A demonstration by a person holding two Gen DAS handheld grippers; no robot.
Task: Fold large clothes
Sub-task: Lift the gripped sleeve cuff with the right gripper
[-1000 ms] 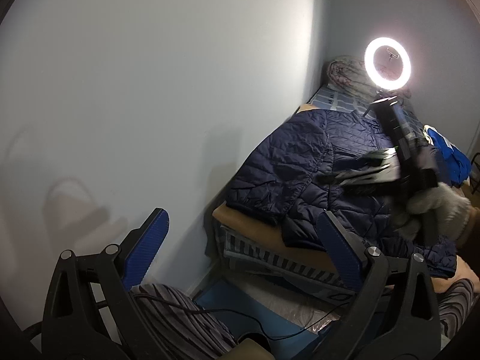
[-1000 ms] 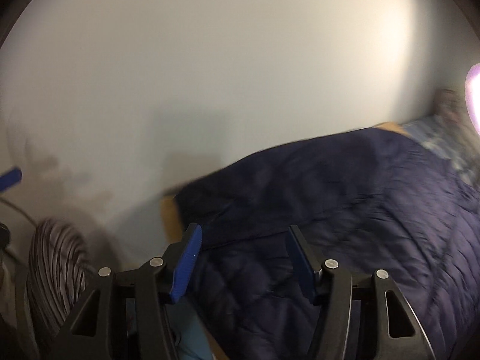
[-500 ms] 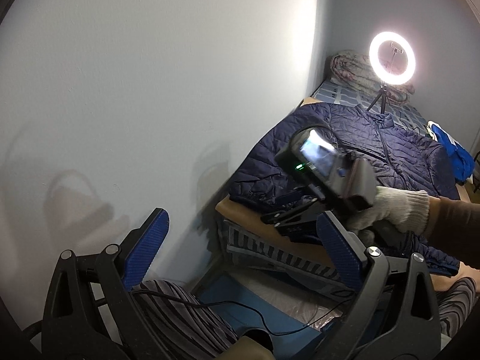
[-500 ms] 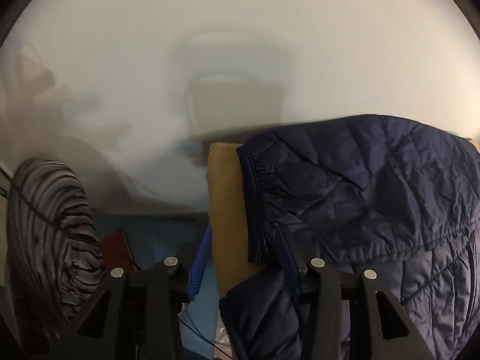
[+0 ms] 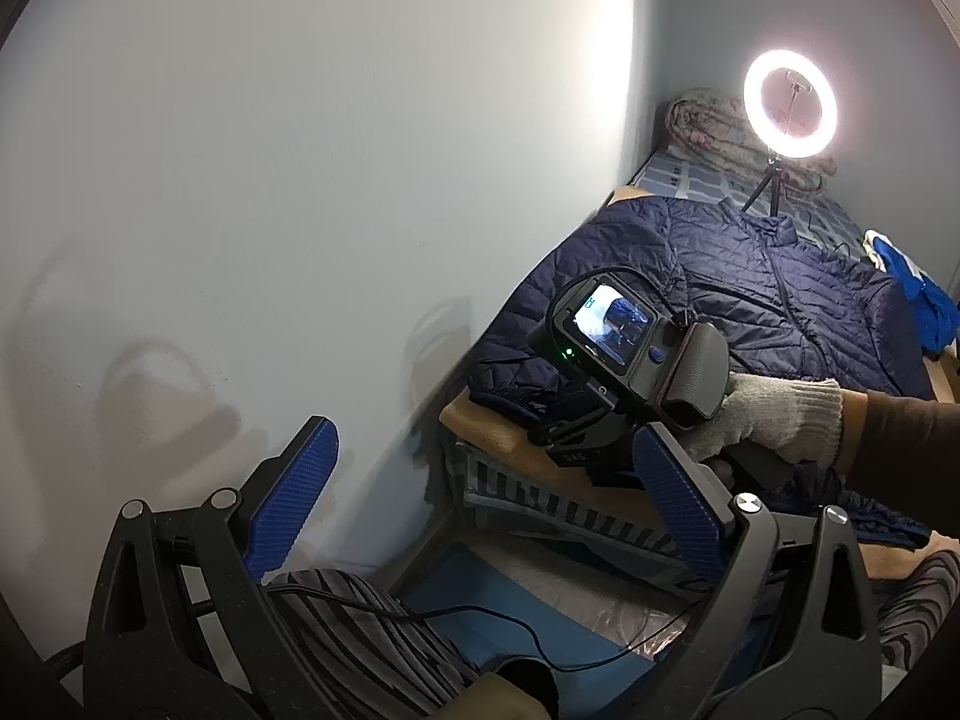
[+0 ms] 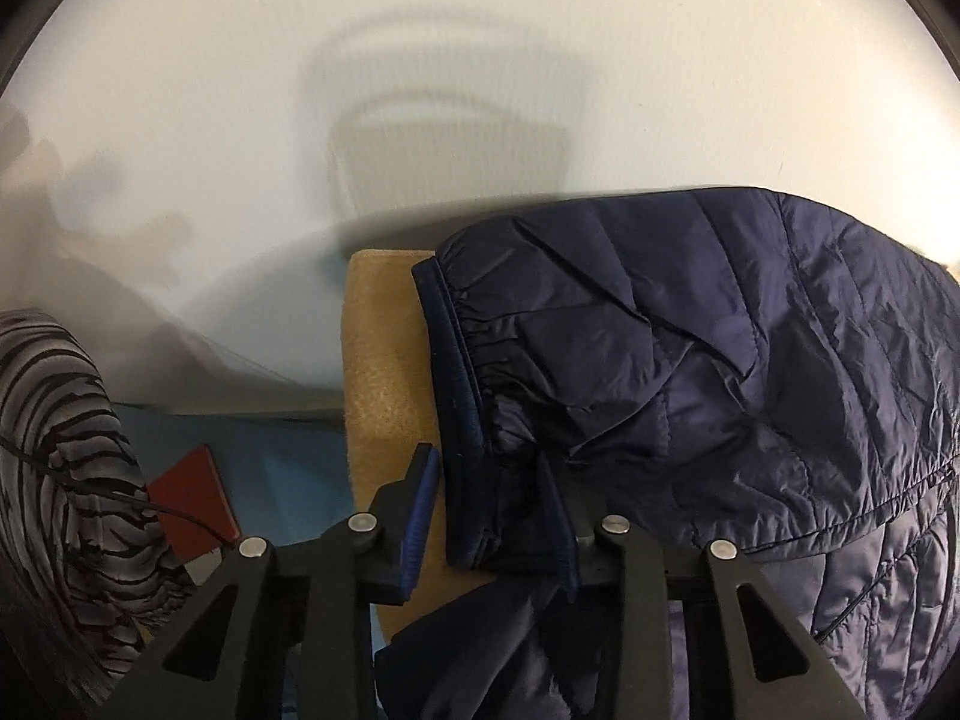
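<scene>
**Right tongs at the jacket cuff**

Our right tongs [image 6: 489, 516] straddle the elastic cuff [image 6: 462, 420] of the navy quilted jacket [image 5: 750, 294] at the lower centre of the frame, but we cannot tell if they grip it. Our left tongs [image 5: 480, 510] hang spread apart, holding nothing, before the pale wall [image 5: 300, 180]. The jacket lies flat on the bed [image 5: 498, 438]. A ring light [image 5: 789, 102] glows at upper right, beside a rolled blanket [image 5: 714, 126] and a blue cloth [image 5: 918, 294].

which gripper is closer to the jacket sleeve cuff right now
Right. The right gripper has the sleeve cuff between its fingers at the bed's corner. The left gripper is open, back from the bed and off the jacket.
</scene>
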